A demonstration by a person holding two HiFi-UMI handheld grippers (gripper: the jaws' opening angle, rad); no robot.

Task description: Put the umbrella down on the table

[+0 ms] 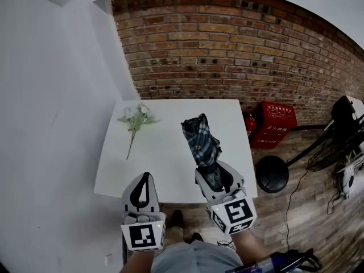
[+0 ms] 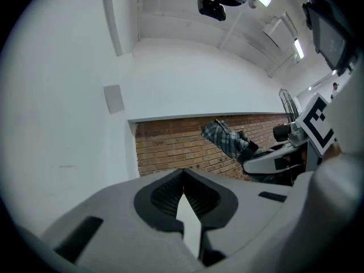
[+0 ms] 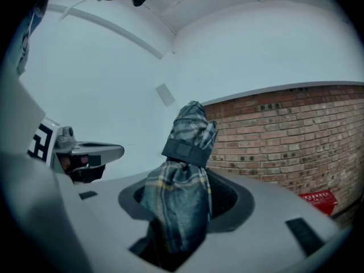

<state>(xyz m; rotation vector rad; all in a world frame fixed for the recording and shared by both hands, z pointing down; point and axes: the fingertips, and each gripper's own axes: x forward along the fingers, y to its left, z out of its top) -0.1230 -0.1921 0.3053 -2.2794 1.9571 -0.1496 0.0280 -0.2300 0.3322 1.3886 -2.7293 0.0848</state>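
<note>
Right claw (image 1: 213,180): you grip the umbrella (image 1: 200,138).
Left claw (image 1: 144,181): pinched together, empty.
Risk: release near counter (image 1: 170,158) edge, it rolls off.

Table (image 1: 165,164): flower sprig (image 1: 134,121) on its left half, umbrella (image 1: 200,141) over its right half. Brick wall (image 1: 227,50) behind; boxes (image 1: 274,124) on floor (image 1: 273,220) to its right.

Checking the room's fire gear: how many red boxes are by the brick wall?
2. One red box stands on the floor against the brick wall, right of the table; the second red box sits just in front of it. The table may hide others.
</note>
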